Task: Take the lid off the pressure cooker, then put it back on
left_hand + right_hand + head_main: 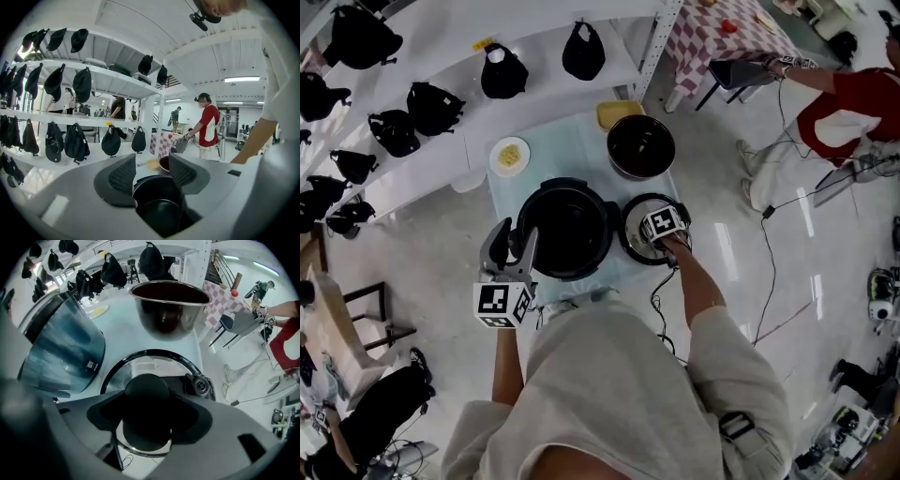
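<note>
Lid (634,246) removal is judged as done: the pressure cooker (570,230) stands open on the table (508,192), and the lid is laid just beside it, at its right. The putting back is left. Only in the right gripper view is it shown that the right gripper (146,417) has its jaws spread at both sides of the knob (146,389), with no firm pinch seen. In the head view the knob is covered. The left gripper (152,174), spread and empty, is aimed at the open pot.
</note>
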The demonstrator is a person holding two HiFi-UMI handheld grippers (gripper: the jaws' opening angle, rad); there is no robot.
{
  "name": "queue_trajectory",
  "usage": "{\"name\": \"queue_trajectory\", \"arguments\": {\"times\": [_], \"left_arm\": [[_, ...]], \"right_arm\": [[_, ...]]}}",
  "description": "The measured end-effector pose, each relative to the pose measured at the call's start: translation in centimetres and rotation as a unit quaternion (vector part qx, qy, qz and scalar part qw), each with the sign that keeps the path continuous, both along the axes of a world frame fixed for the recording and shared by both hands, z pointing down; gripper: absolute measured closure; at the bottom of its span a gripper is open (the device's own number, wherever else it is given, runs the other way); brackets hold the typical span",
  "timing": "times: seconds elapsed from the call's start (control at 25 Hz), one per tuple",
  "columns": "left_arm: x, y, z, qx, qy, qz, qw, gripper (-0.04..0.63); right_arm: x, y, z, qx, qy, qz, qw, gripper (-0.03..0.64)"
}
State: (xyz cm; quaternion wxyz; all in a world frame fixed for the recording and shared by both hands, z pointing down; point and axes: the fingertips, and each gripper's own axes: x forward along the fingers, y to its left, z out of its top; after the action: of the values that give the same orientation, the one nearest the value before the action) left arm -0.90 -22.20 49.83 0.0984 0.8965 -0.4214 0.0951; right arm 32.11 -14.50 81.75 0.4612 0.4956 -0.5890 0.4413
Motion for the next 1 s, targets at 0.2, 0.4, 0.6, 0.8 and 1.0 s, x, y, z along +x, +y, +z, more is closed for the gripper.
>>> {"name": "queue_trajectory", "arguments": {"times": [0.2, 0.4, 0.6, 0.8, 1.0], "left_arm": [[-0.2, 0.0, -0.1, 0.001, -0.005, 0.0, 1.0, 0.376], [-0.9, 0.0, -0.4, 0.004, -0.015, -0.001, 0.9999, 0.375], [-2.0, -0.8, -0.9, 0.009, -0.018, -0.008, 0.9998, 0.377], [-1.6, -0.7, -0.5, 0.007, -0.012, 0.005, 0.9999, 0.377], [-0.9, -0.5, -0.3, 0.008, -0.002, 0.021, 0.9998, 0.377]], "right_arm": [[0.0, -0.1, -0.1, 0.009, 0.001, 0.0, 1.0, 0.342], [0.1, 0.6, -0.1, -0.01, -0.001, -0.015, 1.0, 0.345], [-0.2, 0.5, -2.3, 0.005, -0.016, -0.039, 0.999, 0.345], [-0.7, 1.6, -6.9, 0.046, -0.025, -0.053, 0.997, 0.345], [-1.4, 2.9, -11.5, 0.074, -0.015, -0.072, 0.994, 0.345]]}}
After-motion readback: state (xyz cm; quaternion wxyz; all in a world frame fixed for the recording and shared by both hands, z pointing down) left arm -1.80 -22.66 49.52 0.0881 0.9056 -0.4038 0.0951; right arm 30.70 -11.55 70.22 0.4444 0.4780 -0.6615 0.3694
